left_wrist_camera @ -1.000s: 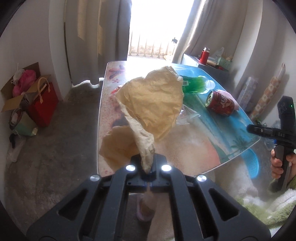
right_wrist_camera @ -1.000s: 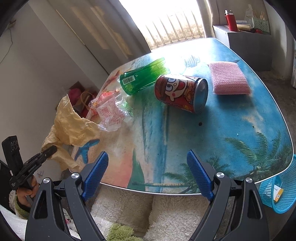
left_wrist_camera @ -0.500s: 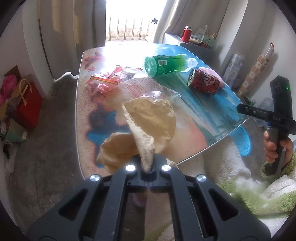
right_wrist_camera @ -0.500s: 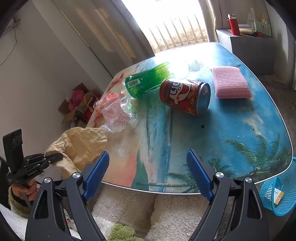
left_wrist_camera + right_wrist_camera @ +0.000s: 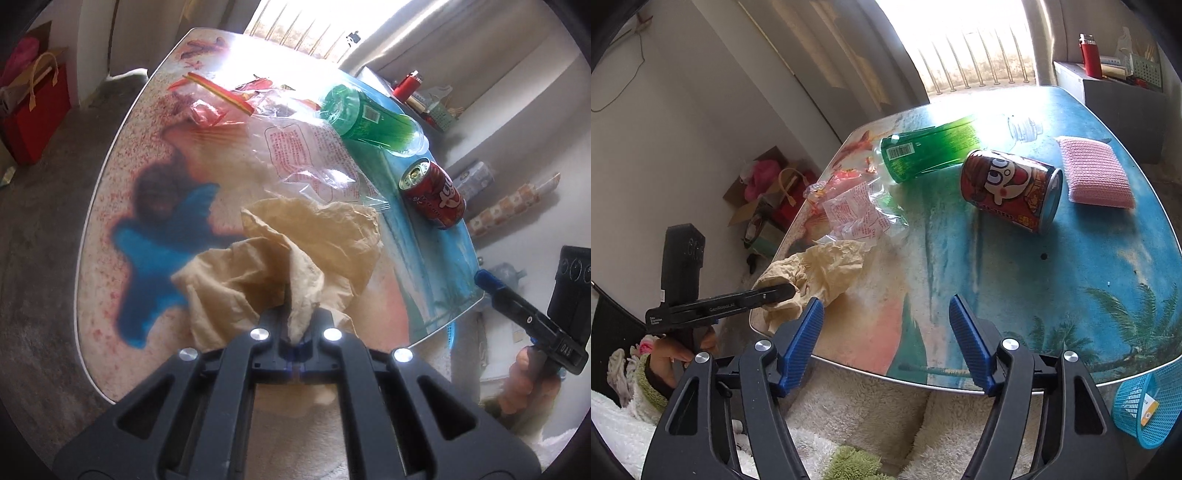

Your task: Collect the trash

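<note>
Left tool [image 5: 295, 332] pinches crumpled tan paper [image 5: 295, 251]; right tool [image 5: 886, 343], narrowing, holds nothing

Left black two-finger gripper [image 5: 295, 332]: angled downward, jaws clamped tight on crumpled tan paper [image 5: 291, 254], handle in the person's left hand [image 5: 677, 352]. Right black gripper with blue ribbed pads [image 5: 886, 341]: angled downward, jaws apart, just narrowing with nothing between them, held by the right hand [image 5: 526, 384].
</note>
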`<state>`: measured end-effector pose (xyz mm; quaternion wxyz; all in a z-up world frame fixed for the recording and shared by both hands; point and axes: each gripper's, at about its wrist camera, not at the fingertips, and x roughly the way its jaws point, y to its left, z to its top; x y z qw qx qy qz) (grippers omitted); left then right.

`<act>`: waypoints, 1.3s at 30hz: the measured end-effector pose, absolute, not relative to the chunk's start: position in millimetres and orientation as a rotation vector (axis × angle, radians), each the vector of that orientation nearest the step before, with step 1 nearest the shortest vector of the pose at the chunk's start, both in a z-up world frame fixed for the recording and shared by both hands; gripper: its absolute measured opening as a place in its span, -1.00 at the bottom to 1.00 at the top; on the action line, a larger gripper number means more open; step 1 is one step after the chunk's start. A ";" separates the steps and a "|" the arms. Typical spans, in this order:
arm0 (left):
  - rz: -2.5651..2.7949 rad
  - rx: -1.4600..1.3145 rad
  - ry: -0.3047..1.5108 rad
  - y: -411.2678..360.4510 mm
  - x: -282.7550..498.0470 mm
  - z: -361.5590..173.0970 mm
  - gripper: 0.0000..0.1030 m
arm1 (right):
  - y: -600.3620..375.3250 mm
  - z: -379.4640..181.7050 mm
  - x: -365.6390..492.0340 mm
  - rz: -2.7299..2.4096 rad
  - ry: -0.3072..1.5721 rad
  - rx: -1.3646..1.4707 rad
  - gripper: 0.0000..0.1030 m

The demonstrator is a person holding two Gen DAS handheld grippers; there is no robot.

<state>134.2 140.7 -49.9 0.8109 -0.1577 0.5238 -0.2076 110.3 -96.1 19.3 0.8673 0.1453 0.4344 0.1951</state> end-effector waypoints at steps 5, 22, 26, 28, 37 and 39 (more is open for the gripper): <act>-0.470 -0.513 1.173 156.8 139.7 -63.3 -0.99 | -56.9 17.9 120.0 0.521 0.927 0.232 0.12; -0.592 -0.801 1.133 177.1 140.0 -65.1 -0.16 | 39.1 -20.6 151.9 0.659 1.028 0.020 -0.39; -0.600 -0.774 1.055 182.1 133.3 -51.4 -0.08 | 37.7 -27.5 158.1 0.644 1.053 0.050 -0.54; -0.592 -0.732 1.006 185.7 127.7 -41.6 -0.07 | 33.1 -30.2 159.5 0.643 1.065 0.076 -0.60; -0.548 -0.245 0.871 171.2 95.6 -9.3 -0.07 | 4.0 -41.6 171.5 0.670 1.143 0.273 -0.84; -0.527 -0.105 0.854 161.5 89.3 -9.6 -0.07 | -1.4 -46.5 176.2 0.677 1.163 0.324 -0.86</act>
